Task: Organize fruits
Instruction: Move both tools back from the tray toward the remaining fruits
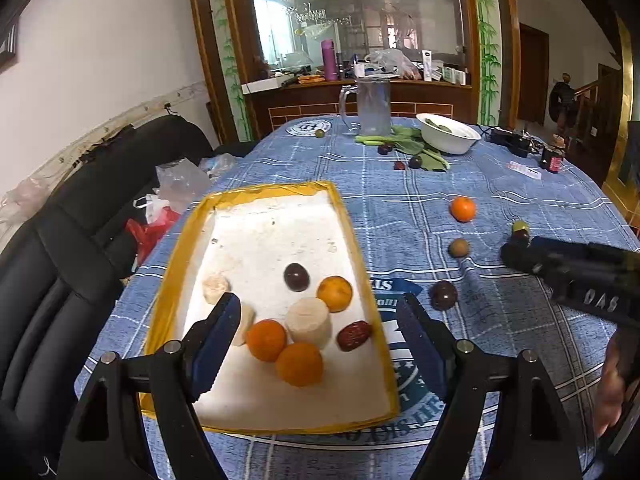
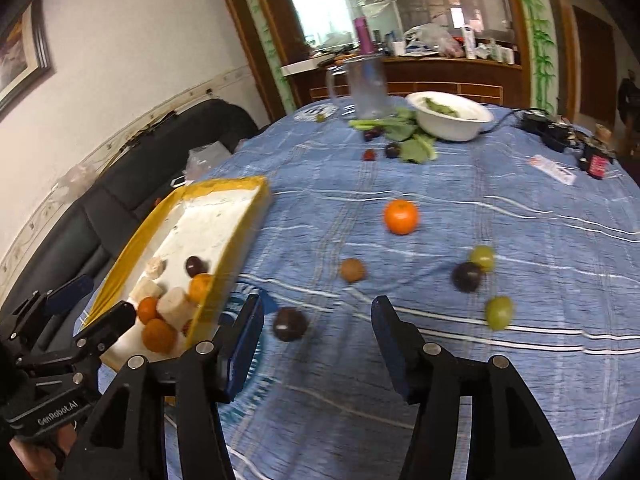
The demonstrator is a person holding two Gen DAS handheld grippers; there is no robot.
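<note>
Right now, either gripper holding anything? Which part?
Nothing held. Left gripper is open above the tray; right gripper is open over the tablecloth.

Each gripper, the left gripper (image 1: 320, 316) and the right gripper (image 2: 318, 320), consists of two black angular arms with triangular cut-outs, silver round pivot screws and dark blue finger pads (the left pad edge is serrated). The left unit's black body carries white lettering reading "GenRobot.AI".
</note>
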